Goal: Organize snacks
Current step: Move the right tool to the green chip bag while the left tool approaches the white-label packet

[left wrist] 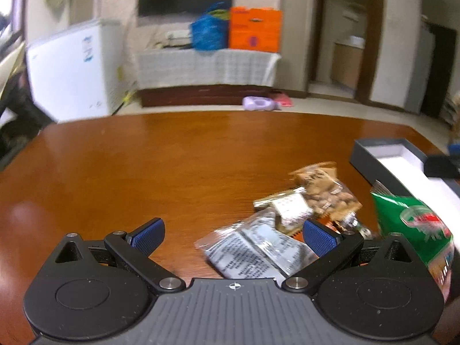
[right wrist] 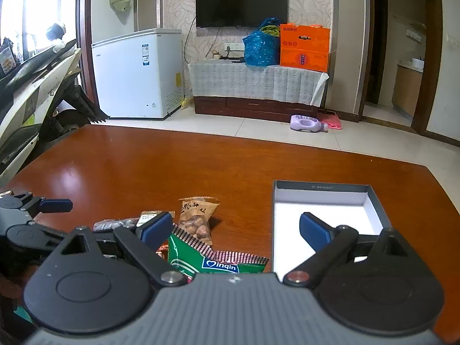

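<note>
A pile of snack packets lies on the brown wooden table [left wrist: 172,155]. In the left wrist view I see a clear packet with printed text [left wrist: 253,251], a brown nut packet [left wrist: 325,189] and a green bag [left wrist: 414,230]. My left gripper [left wrist: 234,234] is open, low over the table, with the clear packet between its fingers. In the right wrist view, my right gripper [right wrist: 234,227] is open above the green bag [right wrist: 207,258], near the nut packet [right wrist: 197,215]. An open dark box with a white inside [right wrist: 325,210] stands at the right; it also shows in the left wrist view [left wrist: 402,158].
The left gripper shows at the left edge of the right wrist view [right wrist: 37,210]. Beyond the table are a white chest freezer [right wrist: 138,74], a cabinet with a cloth [right wrist: 256,83], an orange box [right wrist: 304,47] and a scooter [right wrist: 31,86] at the left.
</note>
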`<state>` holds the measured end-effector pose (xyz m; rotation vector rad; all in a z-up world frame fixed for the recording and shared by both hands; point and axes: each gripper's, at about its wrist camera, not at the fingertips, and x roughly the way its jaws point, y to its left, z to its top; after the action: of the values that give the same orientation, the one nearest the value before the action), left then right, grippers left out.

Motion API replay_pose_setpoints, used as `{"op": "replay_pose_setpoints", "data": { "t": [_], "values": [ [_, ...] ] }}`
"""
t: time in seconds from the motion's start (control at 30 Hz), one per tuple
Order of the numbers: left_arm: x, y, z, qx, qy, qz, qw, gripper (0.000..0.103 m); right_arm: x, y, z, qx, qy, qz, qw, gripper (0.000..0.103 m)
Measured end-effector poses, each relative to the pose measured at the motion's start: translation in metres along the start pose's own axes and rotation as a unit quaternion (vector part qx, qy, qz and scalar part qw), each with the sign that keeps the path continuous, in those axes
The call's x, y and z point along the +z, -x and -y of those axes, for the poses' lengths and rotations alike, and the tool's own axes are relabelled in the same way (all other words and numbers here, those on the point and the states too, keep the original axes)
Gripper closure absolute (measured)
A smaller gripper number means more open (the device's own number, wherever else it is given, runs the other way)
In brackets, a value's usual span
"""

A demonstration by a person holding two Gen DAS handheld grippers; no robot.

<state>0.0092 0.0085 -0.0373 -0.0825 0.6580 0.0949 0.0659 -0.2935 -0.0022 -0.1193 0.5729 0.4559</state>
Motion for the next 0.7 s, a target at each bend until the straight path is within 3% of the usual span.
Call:
{"op": "replay_pose_setpoints", "data": {
  "t": [0.1, 0.47, 0.7],
  "values": [
    [0.001, -0.006, -0.004, 0.008, 0.024, -0.007, 0.9997, 0.0, -0.001, 0.0, 0.0, 0.001, 0.0, -0.001, 1.0, 0.007],
    [-0.002, -0.013, -0.002, 0.021, 0.032, -0.023, 0.999, 0.0, -0.004, -0.002, -0.001, 0.008, 0.008, -0.011, 1.0, 0.007],
    [-0.003, -0.016, 0.002, 0.018, 0.039, -0.029, 0.9987, 0.0, -0.01, -0.014, -0.009, 0.024, 0.029, -0.04, 0.999, 0.007]
  ]
}}
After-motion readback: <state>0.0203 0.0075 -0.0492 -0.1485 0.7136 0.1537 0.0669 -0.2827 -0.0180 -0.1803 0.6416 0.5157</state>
